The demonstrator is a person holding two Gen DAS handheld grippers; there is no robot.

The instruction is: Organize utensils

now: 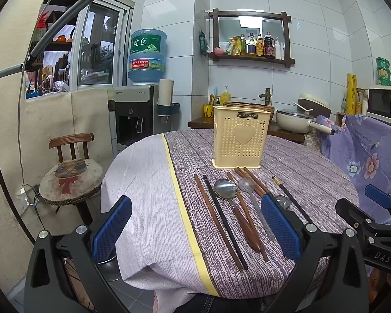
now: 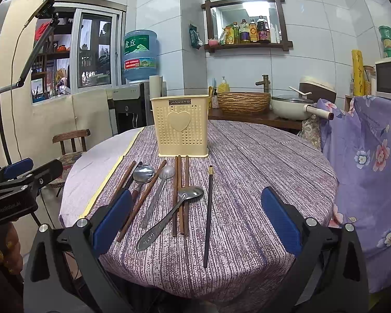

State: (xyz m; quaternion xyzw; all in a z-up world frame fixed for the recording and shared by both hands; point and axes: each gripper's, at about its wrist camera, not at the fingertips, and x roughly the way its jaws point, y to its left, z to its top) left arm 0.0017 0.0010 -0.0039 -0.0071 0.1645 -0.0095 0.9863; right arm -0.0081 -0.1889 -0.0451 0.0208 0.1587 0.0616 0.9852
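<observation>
A cream perforated utensil holder (image 1: 241, 137) (image 2: 180, 126) with a heart on its front stands upright on the round table. In front of it lie several brown chopsticks (image 2: 181, 195), a black chopstick (image 2: 208, 216), a wooden-handled spoon (image 1: 225, 189) (image 2: 143, 174) and two metal spoons (image 2: 169, 217). My left gripper (image 1: 195, 229) hovers open above the table's near edge, nothing between its blue pads. My right gripper (image 2: 196, 220) is open too, above the utensils, holding nothing. Each gripper shows at the side of the other's view.
The table (image 2: 260, 169) wears a purple striped cloth over a white one (image 1: 143, 182). A wooden chair (image 1: 71, 172) stands to the left, a floral-covered chair (image 2: 365, 156) to the right. Behind are a water dispenser (image 1: 138, 109), a counter with a basket (image 2: 243, 102) and a pan (image 2: 292, 107).
</observation>
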